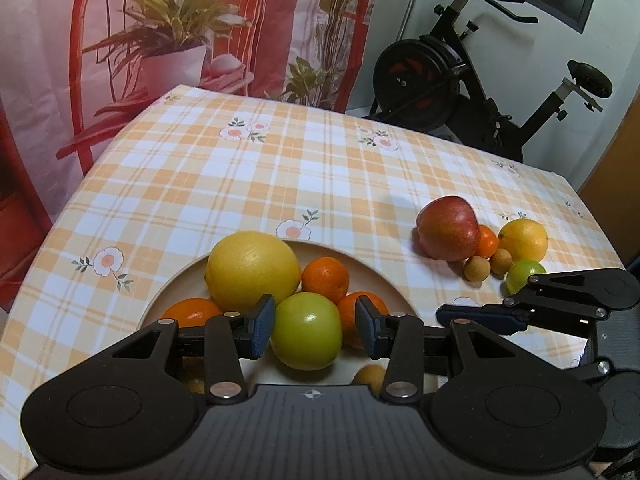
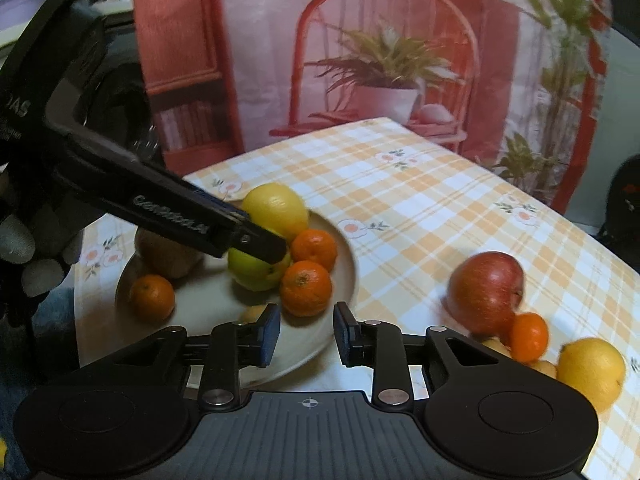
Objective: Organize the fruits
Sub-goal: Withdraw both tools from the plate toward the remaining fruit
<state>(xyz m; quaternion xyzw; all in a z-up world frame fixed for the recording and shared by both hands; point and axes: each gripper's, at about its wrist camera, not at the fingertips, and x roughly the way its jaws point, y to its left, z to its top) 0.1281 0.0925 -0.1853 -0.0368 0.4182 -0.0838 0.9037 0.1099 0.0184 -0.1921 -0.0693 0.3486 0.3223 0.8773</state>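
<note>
left wrist view: the left gripper (image 1: 315, 328) is hanging over the plate (image 1: 384, 280) at lower centre, with the green apple (image 1: 306, 332) sitting between its blue pads; the left pad is touching the apple while a thin gap is showing at the right pad, so i cannot tell whether it is squeezing or just straddling it. a big yellow fruit (image 1: 252, 270) is lying behind the apple, and oranges (image 1: 325, 280) are crowding round it on the plate. at right, on the checked cloth (image 1: 240, 184), a red apple (image 1: 448, 228), a small orange (image 1: 488, 242), a lemon (image 1: 523, 240), two small brown fruits (image 1: 477, 269) and a lime (image 1: 520, 274) are bunching together. the right gripper (image 1: 444, 314) is reaching in from the right edge, just below that bunch, its fingers lying close together. right wrist view: the right gripper (image 2: 306, 332) is hovering over the near rim of the plate (image 2: 348, 276), its jaws clenched to a narrow gap and gripping nothing. the left gripper (image 2: 276, 254) is slanting down from the upper left, its tip lying over the green apple (image 2: 250, 274) in the middle of the plate. a gloved hand (image 2: 24, 248) is showing at the left edge. the red apple (image 2: 486, 290) and lemon (image 2: 590, 372) are sitting on the cloth at lower right.
</note>
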